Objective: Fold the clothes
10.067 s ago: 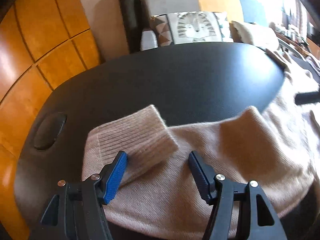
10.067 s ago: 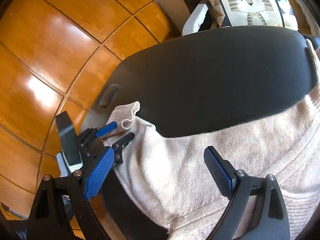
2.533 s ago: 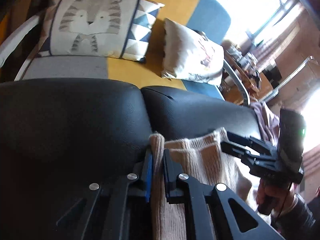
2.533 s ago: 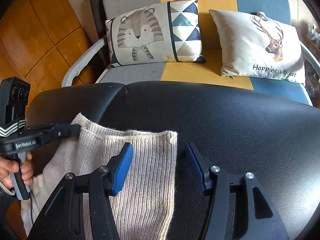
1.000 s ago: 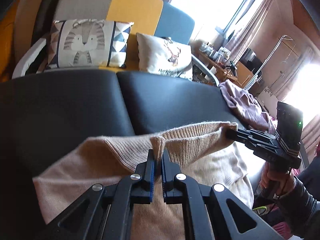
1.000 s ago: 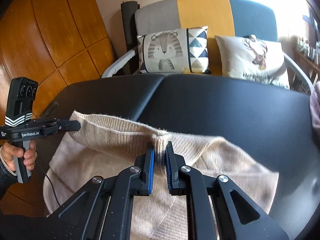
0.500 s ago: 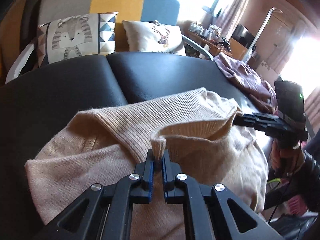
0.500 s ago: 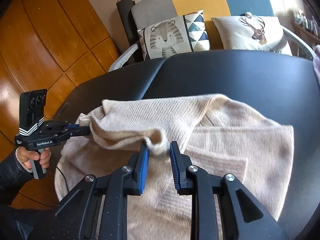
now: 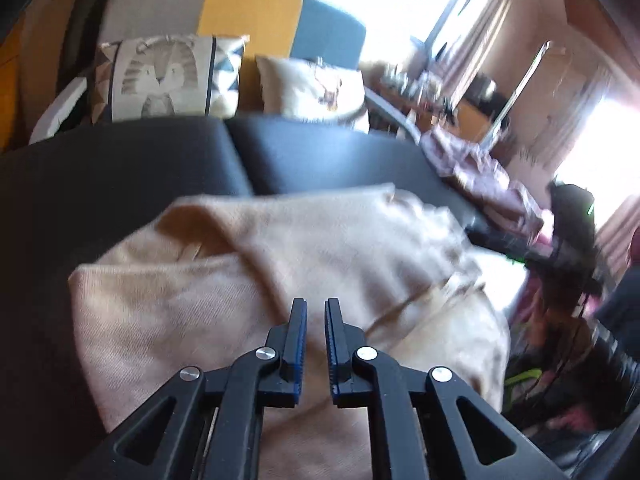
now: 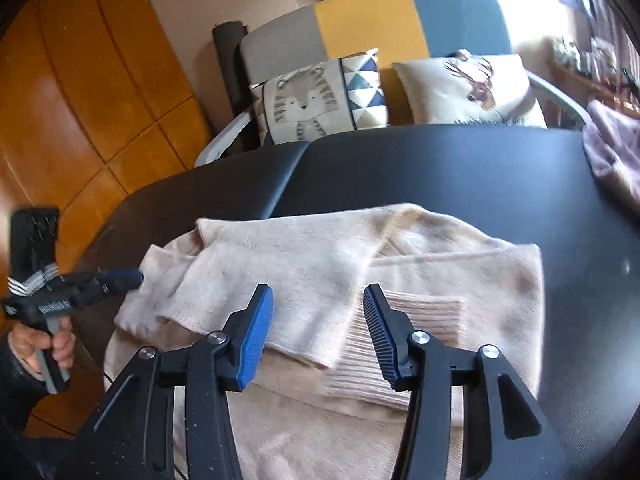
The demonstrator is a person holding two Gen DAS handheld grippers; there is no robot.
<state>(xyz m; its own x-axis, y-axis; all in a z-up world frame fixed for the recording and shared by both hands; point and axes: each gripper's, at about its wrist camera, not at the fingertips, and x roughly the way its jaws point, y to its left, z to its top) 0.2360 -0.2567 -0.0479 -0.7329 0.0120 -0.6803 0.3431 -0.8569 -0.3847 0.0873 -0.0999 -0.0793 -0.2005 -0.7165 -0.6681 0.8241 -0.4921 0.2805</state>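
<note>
Beige sweater (image 10: 352, 264) lay folded on the black padded table (image 10: 500, 168), towards its near edge, sleeve laid across the body. Right gripper (image 10: 318, 334) was opening, nothing pinched, cloth below. Left gripper (image 9: 315, 344) opening too, narrow gap, empty, above the sweater's left part.

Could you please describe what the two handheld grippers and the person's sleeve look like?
Both grippers, left and right, have black angular plastic fingers, silver screws and ridged blue pads. The left one's upright block bears white chevron stripes, and a thin cable hangs below. The sleeve is dark.
</note>
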